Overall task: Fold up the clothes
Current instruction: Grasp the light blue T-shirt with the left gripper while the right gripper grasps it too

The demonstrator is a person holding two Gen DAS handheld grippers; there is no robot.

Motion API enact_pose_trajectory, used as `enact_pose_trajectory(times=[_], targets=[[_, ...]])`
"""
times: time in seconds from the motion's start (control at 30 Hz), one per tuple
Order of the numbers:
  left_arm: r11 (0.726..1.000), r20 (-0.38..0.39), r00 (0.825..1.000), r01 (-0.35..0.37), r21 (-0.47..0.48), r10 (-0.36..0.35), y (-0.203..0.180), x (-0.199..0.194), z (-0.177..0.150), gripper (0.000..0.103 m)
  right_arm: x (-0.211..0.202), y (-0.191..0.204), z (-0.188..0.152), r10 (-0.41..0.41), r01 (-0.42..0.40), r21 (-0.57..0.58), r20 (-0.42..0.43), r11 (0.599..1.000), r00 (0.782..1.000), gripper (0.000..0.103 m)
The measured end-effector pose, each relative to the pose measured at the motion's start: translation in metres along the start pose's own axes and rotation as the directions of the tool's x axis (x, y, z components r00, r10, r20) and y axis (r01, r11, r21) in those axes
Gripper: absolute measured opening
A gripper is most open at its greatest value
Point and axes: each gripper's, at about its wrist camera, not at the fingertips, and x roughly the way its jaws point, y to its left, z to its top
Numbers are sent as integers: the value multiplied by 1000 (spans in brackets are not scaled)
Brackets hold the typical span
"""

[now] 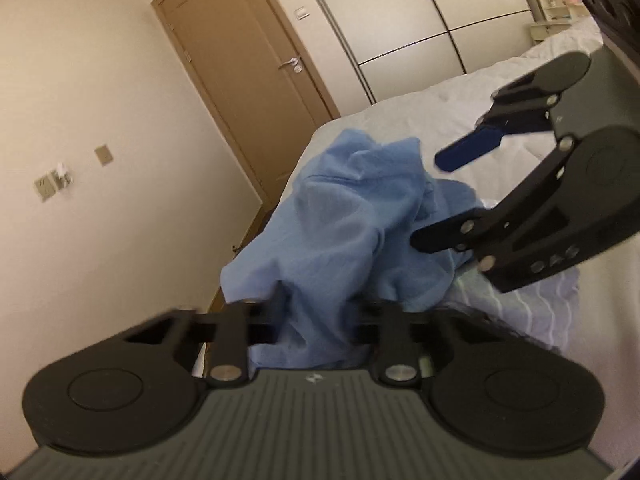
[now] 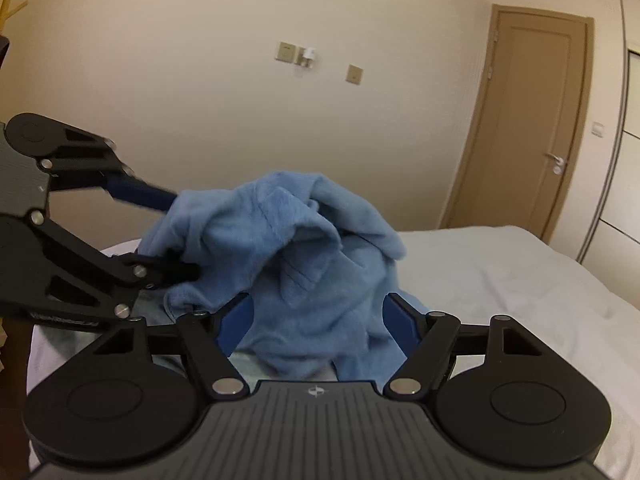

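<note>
The blue garment lies bunched on the bed, so its type and edges cannot be told. In the left wrist view the left gripper has its fingertips buried in the cloth, and whether they pinch it is unclear. The right gripper is cut off by the right edge there, one finger motion-blurred. In the right wrist view the cloth covers the bed's near edge and part of the right gripper's blue pads.
</note>
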Motion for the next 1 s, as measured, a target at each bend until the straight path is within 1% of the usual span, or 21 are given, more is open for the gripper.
enact_pose_trajectory(times=[0.07,0.17,0.2,0.23,0.3,0.37,0.4,0.47,0.57,0.63,0.67,0.73,0.77,0.87,0.93,0.97,1.0], targets=[[999,7,1000,12,-37,-12,5,1,1,7,9,3,1,10,-10,-25,-3,1000,1000,57],[998,62,998,17,-66,-12,12,-9,13,6,14,7,2,10,-11,-59,-6,998,1000,31],[998,91,996,18,-64,-13,12,-15,21,5,5,5,5,-4,5,-59,11,998,1000,14],[998,116,993,24,-61,-17,13,-21,29,5,-3,3,7,-18,20,-57,27,998,999,1],[997,170,985,47,-55,-37,10,-37,49,5,-21,0,13,-47,50,-54,61,997,997,0],[996,228,971,81,-45,-68,4,-56,70,5,-40,-5,19,-77,82,-50,95,995,992,0],[994,263,961,103,-37,-89,-2,-68,79,5,-57,-10,25,-99,104,-45,115,994,988,0],[988,330,934,151,-17,-137,-15,-93,98,5,-95,-20,35,-148,156,-42,153,987,977,0],[968,413,881,250,11,-232,-41,-130,122,5,-162,-38,44,-237,249,-36,202,968,950,0],[940,448,837,340,23,-314,-59,-151,135,5,-209,-49,43,-295,310,-34,216,950,931,0],[923,465,812,384,33,-354,-70,-161,141,5,-232,-54,41,-323,338,-33,220,941,921,0],[881,491,756,470,56,-434,-92,-182,148,5,-278,-63,38,-376,392,-30,226,919,899,0],[856,499,726,513,65,-473,-102,-191,152,5,-301,-68,34,-397,412,-23,223,911,890,0],[787,509,648,608,101,-566,-130,-209,162,5,-367,-80,17,-460,471,-2,211,882,862,0],[736,513,592,665,126,-622,-148,-221,168,5,-410,-86,5,-499,507,16,203,862,842,0],[719,508,573,681,142,-643,-157,-223,171,5,-427,-87,-1,-520,526,23,200,850,831,0],[708,502,562,689,156,-657,-166,-222,171,5,-445,-89,-7,-540,546,29,196,837,818,0]])
